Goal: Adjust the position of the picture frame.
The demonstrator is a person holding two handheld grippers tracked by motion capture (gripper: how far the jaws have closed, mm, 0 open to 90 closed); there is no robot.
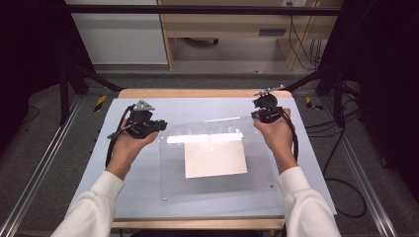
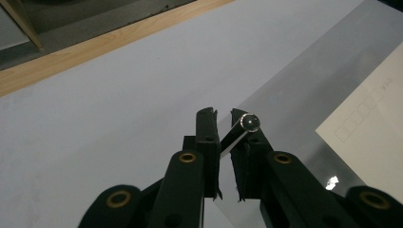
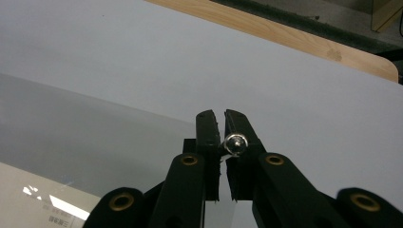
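A clear plastic sheet (image 1: pixel 217 190) with small metal studs at its corners lies over a white paper (image 1: pixel 215 158) on the pale mat. Its far edge is raised and catches a bright glare. My left gripper (image 1: pixel 159 126) is shut on the sheet's far left corner. In the left gripper view the jaws (image 2: pixel 221 114) pinch the thin sheet (image 2: pixel 304 80) beside a round stud (image 2: pixel 250 122). My right gripper (image 1: pixel 257 114) is shut on the far right corner. In the right gripper view the gripper (image 3: pixel 219 115) clamps the sheet (image 3: pixel 71 123) next to a stud (image 3: pixel 236 142).
The pale mat (image 1: pixel 123 182) covers a wooden table whose far edge (image 1: pixel 197 93) shows beyond it. Black frame posts and cables stand at both sides. The printed paper (image 2: pixel 375 123) lies under the sheet, seen also as the paper (image 3: pixel 28 194) at the lower left.
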